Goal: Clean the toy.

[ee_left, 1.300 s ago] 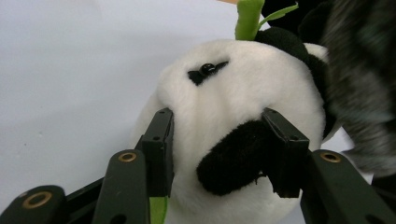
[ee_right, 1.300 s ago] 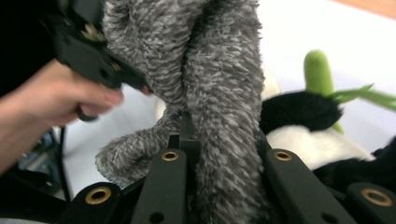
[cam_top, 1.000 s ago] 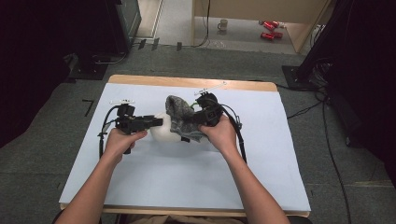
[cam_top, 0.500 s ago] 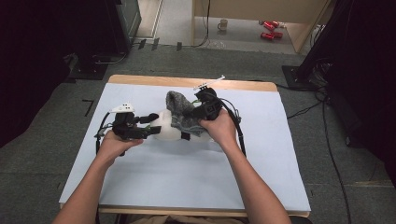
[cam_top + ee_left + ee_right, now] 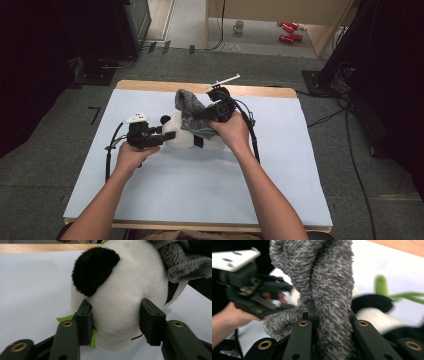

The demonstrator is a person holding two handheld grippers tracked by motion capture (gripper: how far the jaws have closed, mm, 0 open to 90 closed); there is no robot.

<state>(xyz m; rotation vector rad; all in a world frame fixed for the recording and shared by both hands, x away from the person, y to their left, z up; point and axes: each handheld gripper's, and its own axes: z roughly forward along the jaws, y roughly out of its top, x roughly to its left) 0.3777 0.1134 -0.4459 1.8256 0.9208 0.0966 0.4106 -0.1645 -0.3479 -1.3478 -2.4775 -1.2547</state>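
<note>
High view: we see the plush panda [image 5: 192,136] lying crosswise at mid-surface [image 5: 280,175], head toward the left tool [image 5: 167,136], with open room toward the near edge. The right tool [image 5: 207,114] is above its body.

Left gripper view: the jaws have just been closing and now clasp the white head, pads dented in.

Right gripper view: the tool is clenched on the grey knit cloth [image 5: 332,290], which rises straight ahead.

My black jaws press a white plush panda [image 5: 125,302] with a black ear [image 5: 93,268] and a bright green tag [image 5: 94,336]. The scarf [image 5: 332,290] is knitted in flecked grey, lying over a pale blue mat [image 5: 280,175].
</note>
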